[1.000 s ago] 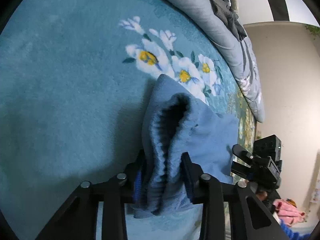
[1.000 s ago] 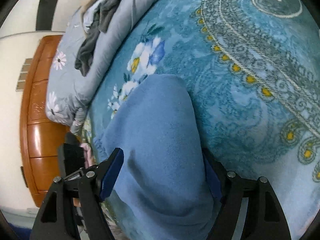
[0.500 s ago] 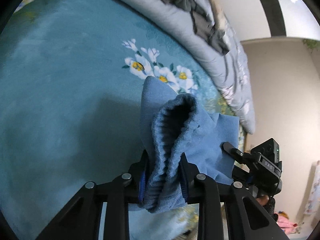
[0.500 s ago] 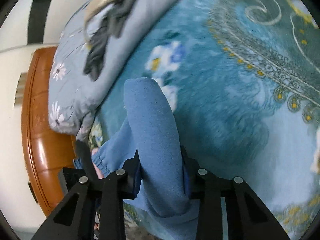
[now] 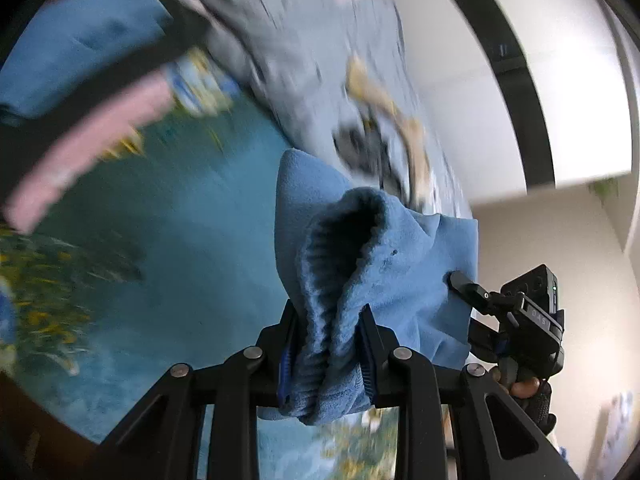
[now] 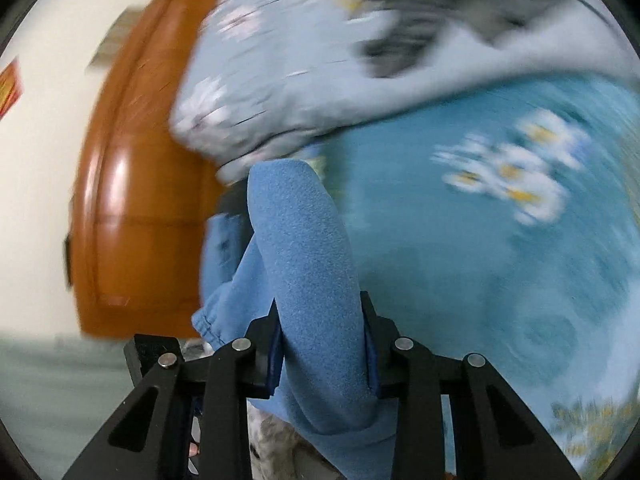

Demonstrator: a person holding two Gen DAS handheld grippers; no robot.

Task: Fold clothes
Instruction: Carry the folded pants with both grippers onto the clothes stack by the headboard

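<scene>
A blue fleece garment (image 5: 384, 264) is held up off the teal flowered bedspread (image 5: 180, 248). My left gripper (image 5: 326, 344) is shut on its ribbed cuff or hem. My right gripper (image 6: 322, 344) is shut on a thick fold of the same garment (image 6: 304, 256), with an elastic cuff (image 6: 208, 324) hanging to the left. The right gripper also shows in the left wrist view (image 5: 520, 320) at the garment's far edge. Both views are blurred by motion.
A grey flowered quilt (image 6: 304, 72) with dark clothes on it lies along the far side of the bed. An orange wooden headboard (image 6: 136, 184) stands at the left. Pink (image 5: 88, 144) and blue (image 5: 80, 40) folded items lie at the upper left.
Both grippers have lifted and swung with the garment, so more wall, quilt and headboard show. The right gripper closed on the fold about a second ago.
</scene>
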